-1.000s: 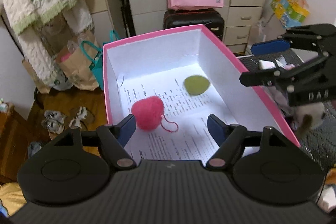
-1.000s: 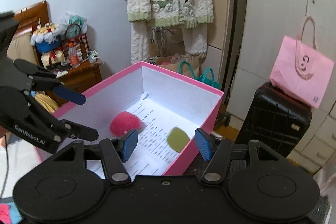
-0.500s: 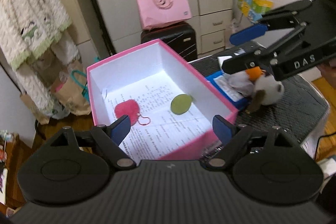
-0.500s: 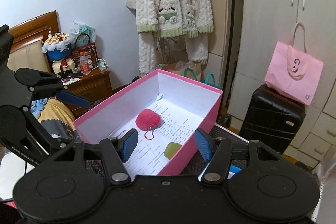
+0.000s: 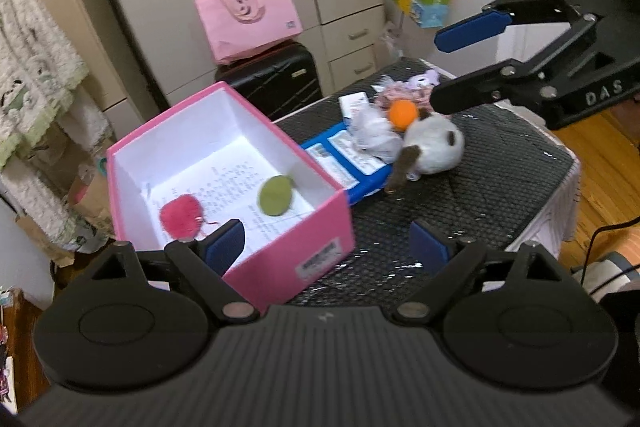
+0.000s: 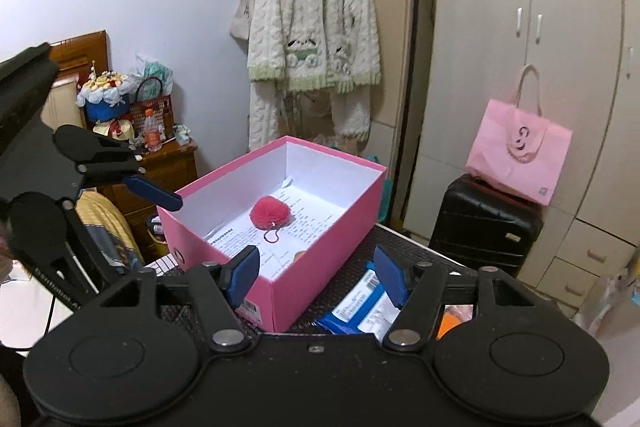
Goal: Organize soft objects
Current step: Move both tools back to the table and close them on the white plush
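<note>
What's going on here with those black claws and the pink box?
Someone holds a claw in each hand, sorting soft toys into the pink box. A red pom-pom and a green one already lie inside. Both the left claw and right claw are open and empty; a grey plush waits on the table.

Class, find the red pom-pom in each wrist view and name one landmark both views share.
Left wrist view: the red pom-pom lies on the printed paper at lower left, inside the pink box.
Right wrist view: it lies mid-frame in the same box.
Shared landmark: the pink tote bag atop the black suitcase.
</note>
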The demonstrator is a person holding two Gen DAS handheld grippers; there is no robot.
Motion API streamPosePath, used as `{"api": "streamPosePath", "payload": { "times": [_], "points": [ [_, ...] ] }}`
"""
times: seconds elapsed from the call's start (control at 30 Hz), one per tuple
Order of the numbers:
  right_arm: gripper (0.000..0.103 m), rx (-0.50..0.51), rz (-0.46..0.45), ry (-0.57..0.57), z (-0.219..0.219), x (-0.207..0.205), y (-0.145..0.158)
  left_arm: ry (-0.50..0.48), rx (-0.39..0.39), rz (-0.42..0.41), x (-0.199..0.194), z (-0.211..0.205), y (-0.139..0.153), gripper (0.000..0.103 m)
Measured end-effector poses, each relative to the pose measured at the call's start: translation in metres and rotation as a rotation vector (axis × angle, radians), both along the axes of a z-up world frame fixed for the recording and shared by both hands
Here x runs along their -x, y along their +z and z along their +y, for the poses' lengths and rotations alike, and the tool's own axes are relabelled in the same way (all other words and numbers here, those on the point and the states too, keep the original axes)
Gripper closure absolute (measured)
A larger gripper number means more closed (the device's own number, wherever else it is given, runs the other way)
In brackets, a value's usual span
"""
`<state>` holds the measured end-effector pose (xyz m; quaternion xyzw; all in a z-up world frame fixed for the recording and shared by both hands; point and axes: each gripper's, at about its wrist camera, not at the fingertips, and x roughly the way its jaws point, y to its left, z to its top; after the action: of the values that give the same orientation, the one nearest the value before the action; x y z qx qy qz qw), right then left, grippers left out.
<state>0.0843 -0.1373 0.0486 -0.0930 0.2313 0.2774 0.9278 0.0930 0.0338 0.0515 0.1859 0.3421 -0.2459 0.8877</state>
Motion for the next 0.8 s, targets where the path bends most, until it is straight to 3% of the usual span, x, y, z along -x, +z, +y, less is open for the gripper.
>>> {"api": "streamPosePath", "payload": {
  "times": [0.2,0.3,0.4,0.6,0.8],
  "points": [
    [0.034,0.005,0.007,-0.090,-0.029,0.019,-0.024,-0.051,0.003,0.053,0.003,-0.025,-0.020,0.009],
    [0.023,0.036,0.002,-0.109,-0.041,0.031,-0.036,-0.072,-0.013,0.109,0.000,-0.037,-0.040,0.009],
    [0.023,0.051,0.032,-0.138,-0.051,0.032,-0.053,-0.076,0.049,0.138,-0.006,-0.044,-0.049,0.009],
    [0.021,0.019,0.077,-0.162,-0.070,0.017,-0.101,-0.127,0.176,0.037,-0.017,-0.067,-0.051,0.009],
    [0.021,0.011,0.068,-0.168,-0.075,-0.005,-0.139,-0.143,0.269,0.077,-0.044,-0.095,-0.060,0.010]
  ]
}}
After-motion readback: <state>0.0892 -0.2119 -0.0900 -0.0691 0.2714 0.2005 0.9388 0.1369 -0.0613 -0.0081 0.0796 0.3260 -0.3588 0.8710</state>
